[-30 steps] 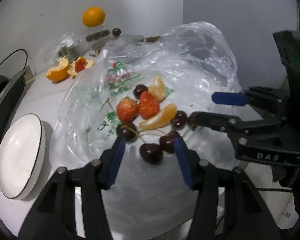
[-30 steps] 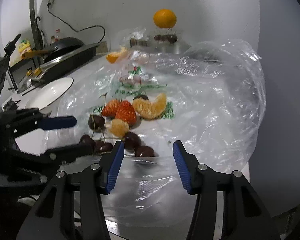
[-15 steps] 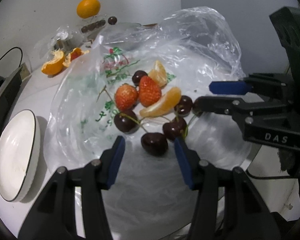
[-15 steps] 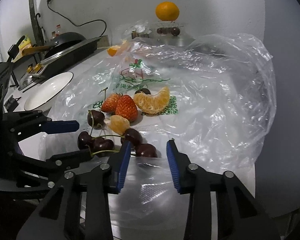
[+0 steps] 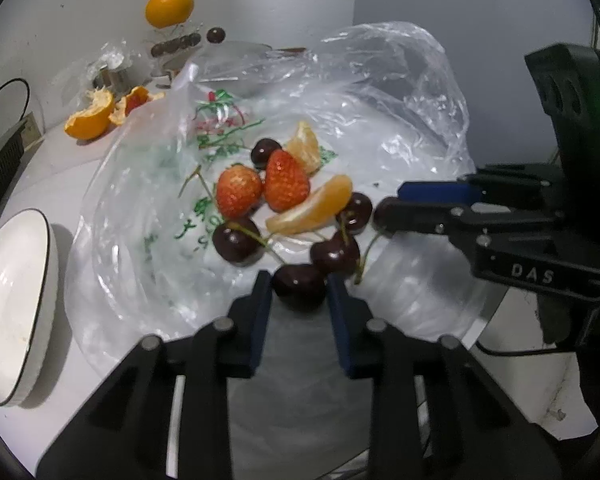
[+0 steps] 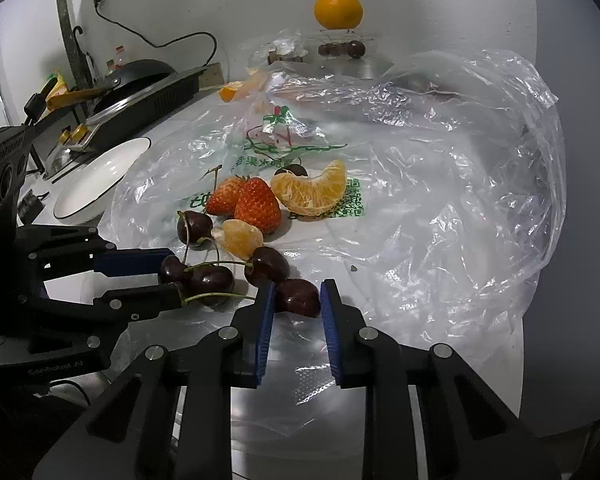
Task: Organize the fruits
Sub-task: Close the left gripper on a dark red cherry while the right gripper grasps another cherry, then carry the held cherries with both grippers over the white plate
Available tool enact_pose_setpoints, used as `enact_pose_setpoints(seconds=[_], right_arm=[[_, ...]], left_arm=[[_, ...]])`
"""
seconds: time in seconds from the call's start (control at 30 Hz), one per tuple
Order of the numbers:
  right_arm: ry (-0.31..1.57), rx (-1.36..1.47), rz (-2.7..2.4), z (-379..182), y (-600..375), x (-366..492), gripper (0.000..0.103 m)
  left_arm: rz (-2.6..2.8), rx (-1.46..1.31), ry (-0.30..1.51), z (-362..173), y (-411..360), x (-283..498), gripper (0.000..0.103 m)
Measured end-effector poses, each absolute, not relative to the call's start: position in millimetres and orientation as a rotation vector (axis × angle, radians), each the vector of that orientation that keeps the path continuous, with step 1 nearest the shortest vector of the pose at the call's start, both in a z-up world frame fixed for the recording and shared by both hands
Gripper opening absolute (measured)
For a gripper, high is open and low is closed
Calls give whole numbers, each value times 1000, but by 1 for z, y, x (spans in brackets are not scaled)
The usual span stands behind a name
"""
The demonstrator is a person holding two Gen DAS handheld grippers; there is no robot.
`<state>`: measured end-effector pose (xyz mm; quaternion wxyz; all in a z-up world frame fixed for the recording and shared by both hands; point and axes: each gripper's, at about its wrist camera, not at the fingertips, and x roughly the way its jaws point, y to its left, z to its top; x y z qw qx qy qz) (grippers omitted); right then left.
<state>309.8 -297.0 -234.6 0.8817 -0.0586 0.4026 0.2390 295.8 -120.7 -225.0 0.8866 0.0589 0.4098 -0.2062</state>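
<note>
Both grippers work over a clear plastic bag [image 6: 440, 184] spread on a white counter [image 5: 28, 168]; the fruit lies on it in a loose cluster. The left gripper [image 5: 299, 289] has its blue pads against both sides of a dark cherry [image 5: 300, 286] at the near edge of the cluster, jaws clenched on it; the right gripper [image 6: 297, 295] likewise grips another cherry [image 6: 298, 297] at its own near edge. Just beyond lie more stemmed cherries [image 6: 214, 278], two strawberries [image 5: 260, 188] side by side, and two orange segments [image 6: 314, 194], one touching the strawberries; a white bowl [image 5: 12, 300] sits on the counter to the left, apart from the bag; far back, a whole orange [image 6: 339, 10] rests on a raised stand, with orange peel [image 5: 90, 120] on the counter at the far left.
</note>
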Motion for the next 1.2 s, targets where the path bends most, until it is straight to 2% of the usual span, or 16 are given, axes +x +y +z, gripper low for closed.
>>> enact_pose_setpoints(seconds=[0.33,0.67,1.2], right_arm=[[789,-102,479,-222,-302,306,25],[716,-112,457,-194,-300,304,25],[597,-192,466,-149,-259,285,25]], left_arm=[[-438,92,820,-213,-114,290,29],[-431,78,727,-178,-105,284,29],[-412,59,614,-136,-76,268,29]])
